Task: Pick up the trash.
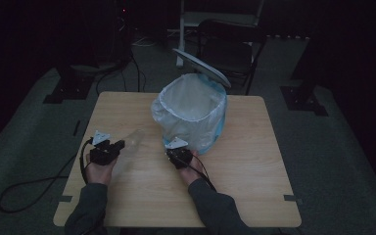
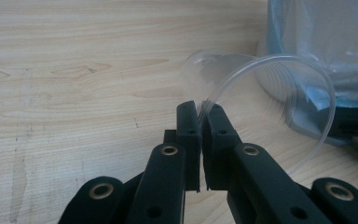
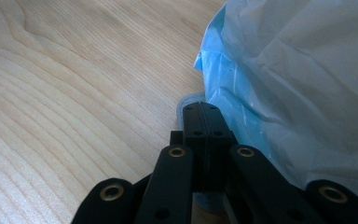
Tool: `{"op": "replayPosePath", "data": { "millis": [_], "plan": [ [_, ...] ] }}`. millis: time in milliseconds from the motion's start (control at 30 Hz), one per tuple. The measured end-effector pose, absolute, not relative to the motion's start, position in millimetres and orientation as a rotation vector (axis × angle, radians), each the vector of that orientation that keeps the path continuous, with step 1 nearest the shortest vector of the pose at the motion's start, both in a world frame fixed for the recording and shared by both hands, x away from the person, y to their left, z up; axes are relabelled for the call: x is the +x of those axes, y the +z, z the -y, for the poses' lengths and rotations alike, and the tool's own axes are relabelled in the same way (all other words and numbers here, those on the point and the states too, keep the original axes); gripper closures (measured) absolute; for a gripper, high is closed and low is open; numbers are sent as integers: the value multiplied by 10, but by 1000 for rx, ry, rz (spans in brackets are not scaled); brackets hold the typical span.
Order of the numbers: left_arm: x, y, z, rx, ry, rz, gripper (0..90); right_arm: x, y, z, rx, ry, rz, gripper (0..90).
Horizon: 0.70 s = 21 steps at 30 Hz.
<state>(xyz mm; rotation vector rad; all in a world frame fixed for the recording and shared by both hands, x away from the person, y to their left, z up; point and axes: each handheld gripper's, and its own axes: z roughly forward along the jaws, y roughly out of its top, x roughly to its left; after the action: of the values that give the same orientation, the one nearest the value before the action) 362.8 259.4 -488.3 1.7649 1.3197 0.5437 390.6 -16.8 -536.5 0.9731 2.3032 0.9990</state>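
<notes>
clear plastic cup (image 2: 261, 93) lying sideways, mouth toward left gripper (image 2: 203, 112) clamping its rim, base pointing away, right gripper (image 3: 204, 112) closed, empty

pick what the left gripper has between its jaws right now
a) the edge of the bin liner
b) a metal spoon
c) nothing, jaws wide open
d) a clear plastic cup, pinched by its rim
d: in the left gripper view the left gripper has its jaws closed on the rim of the clear plastic cup, which lies on its side on the table beside the bin.
</notes>
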Motion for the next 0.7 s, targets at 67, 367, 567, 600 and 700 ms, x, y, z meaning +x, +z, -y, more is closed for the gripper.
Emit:
{"op": "replayPosePath", "data": {
  "millis": [67,367,567,600,700],
  "plan": [
    [3630,-4880,-2601,1762,543,-1321,875,3905,-5365,167,974,999,-2303,900],
    [3627,-4869,-2621,1745,547,-1328,874,3904,-5368,169,976,1004,-2300,900],
    [3598,-4832,-2660,1725,559,-1335,875,3905,-5369,171,971,1005,-2300,900],
    [3591,-4826,-2666,1718,556,-1337,875,3904,-5370,170,971,1005,-2299,900],
    [3578,-4803,-2674,1710,559,-1340,875,3905,-5370,172,971,1005,-2300,900]
  ]
}}
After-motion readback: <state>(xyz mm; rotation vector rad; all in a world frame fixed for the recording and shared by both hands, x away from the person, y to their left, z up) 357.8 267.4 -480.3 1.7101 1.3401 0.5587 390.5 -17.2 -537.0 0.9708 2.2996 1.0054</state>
